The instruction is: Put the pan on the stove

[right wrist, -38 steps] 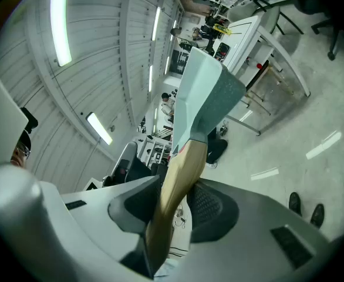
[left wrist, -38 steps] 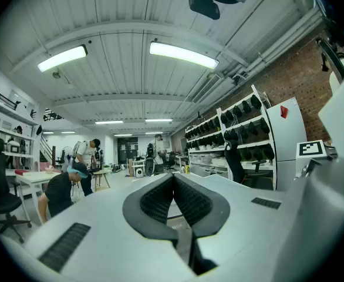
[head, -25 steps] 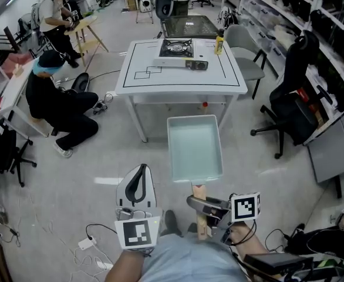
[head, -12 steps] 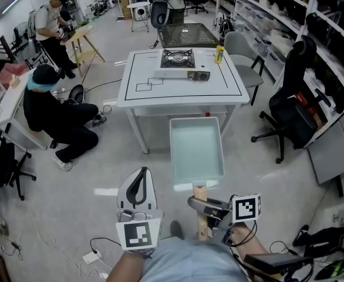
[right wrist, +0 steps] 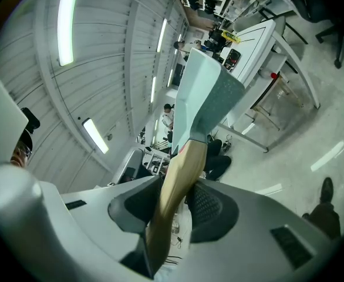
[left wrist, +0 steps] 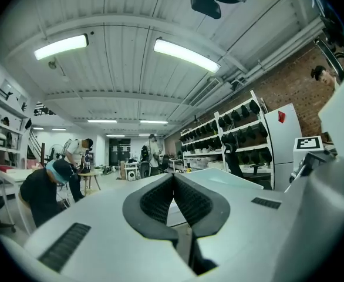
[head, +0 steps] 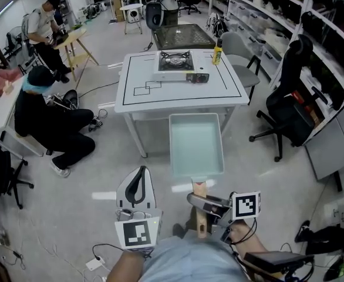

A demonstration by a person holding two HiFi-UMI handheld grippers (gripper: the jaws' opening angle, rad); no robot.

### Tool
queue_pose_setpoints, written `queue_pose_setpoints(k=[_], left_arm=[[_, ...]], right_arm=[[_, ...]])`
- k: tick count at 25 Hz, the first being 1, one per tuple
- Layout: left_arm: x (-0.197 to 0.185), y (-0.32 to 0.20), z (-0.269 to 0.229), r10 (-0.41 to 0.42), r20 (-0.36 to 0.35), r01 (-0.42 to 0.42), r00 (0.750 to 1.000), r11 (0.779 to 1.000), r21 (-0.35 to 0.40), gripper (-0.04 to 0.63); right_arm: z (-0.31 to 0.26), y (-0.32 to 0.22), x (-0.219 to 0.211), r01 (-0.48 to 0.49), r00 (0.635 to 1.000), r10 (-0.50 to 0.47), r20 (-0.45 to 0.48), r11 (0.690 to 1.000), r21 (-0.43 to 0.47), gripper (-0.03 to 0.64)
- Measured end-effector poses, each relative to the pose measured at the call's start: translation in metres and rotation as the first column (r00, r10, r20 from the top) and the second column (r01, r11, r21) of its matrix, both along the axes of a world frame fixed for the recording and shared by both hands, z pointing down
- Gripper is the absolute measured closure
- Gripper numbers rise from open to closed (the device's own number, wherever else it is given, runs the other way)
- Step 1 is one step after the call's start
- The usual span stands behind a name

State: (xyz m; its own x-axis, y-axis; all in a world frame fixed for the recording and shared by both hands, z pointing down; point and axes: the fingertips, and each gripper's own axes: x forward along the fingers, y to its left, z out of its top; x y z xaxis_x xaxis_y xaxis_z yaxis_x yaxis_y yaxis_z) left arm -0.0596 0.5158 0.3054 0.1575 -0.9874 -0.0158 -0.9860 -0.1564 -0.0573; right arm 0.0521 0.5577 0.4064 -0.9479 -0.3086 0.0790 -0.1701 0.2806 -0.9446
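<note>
A light teal rectangular pan (head: 195, 143) with a wooden handle (head: 200, 216) hangs level in the air in front of me, short of the white table (head: 225, 93). My right gripper (head: 202, 204) is shut on that handle; in the right gripper view its pads clamp the handle (right wrist: 181, 169) from both sides and the pan (right wrist: 204, 96) rises ahead of my right gripper (right wrist: 175, 203). A portable gas stove (head: 176, 60) stands on the table's far half. My left gripper (head: 139, 175) floats left of the pan, shut and empty, its tips meeting (left wrist: 173, 180).
A yellow bottle (head: 218, 54) stands right of the stove. A grey chair (head: 242, 51) and a black office chair (head: 289, 98) sit right of the table. A person (head: 43, 116) crouches on the floor at the left; another (head: 46, 22) stands farther back. Shelves line the right wall.
Both grippers and the pan have travelled forward towards the table, which now sits lower and nearer in the head view. The grip on the handle is unchanged.
</note>
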Motion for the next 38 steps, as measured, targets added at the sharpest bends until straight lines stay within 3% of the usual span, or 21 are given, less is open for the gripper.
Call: queue_pose_setpoints(k=[10, 22, 27, 38], left_arm=[[-0.008, -0.052, 0.016, 0.007, 0.001, -0.007, 1.000, 0.999, -0.040, 0.577], [-0.002, -0.157, 0.035, 0.008, 0.030, -0.005, 1.000, 0.994, -0.108, 0.577], [0.007, -0.210, 0.027, 0.005, 0.039, -0.002, 0.999, 0.995, -0.097, 0.577], [0.019, -0.288, -0.006, -0.048, 0.055, 0.049, 0.997, 0.999, -0.018, 0.577]], right_arm=[[0.017, -0.049, -0.002, -0.028, 1.000, 0.027, -0.006, 0.998, -0.056, 0.459], [0.033, -0.153, 0.001, -0.030, 1.000, 0.030, -0.002, 0.996, -0.084, 0.459], [0.033, -0.205, 0.008, -0.025, 1.000, 0.025, -0.006, 0.994, -0.106, 0.459], [0.013, -0.301, 0.021, 0.013, 0.999, -0.011, 0.030, 0.998, -0.061, 0.460]])
